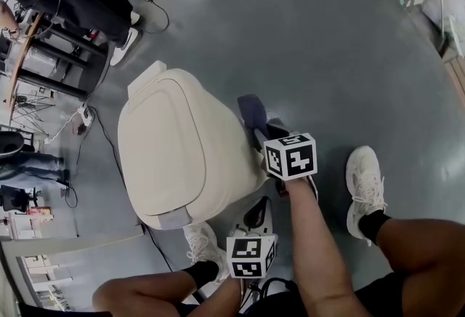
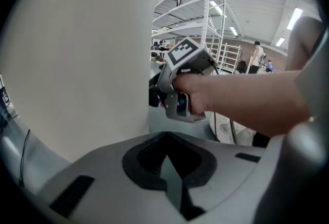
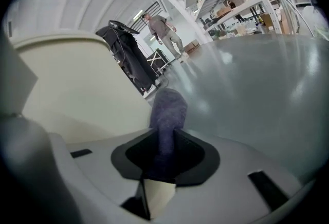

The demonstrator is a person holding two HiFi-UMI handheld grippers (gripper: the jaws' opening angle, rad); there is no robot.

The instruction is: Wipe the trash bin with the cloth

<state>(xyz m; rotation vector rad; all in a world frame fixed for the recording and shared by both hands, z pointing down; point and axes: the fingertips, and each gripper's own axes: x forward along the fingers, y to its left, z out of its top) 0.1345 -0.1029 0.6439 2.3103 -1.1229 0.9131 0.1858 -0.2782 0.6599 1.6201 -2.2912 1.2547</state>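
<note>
Trash bin (image 1: 182, 152) on floor (image 1: 327, 54), cloth (image 1: 252, 113) in right tool (image 1: 259, 135) at bin's right side

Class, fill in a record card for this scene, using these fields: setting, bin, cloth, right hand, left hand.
Setting: grey floor, metal shelving in the background
Bin: cream trash bin, lid down, standing on the floor
Right hand: right gripper, shut on the cloth
Cloth: dark bluish cloth, sticking out past the jaws beside the bin's side wall; contact unclear
Left hand: left gripper, jaws together with nothing between them, held low near the bin's wall
</note>
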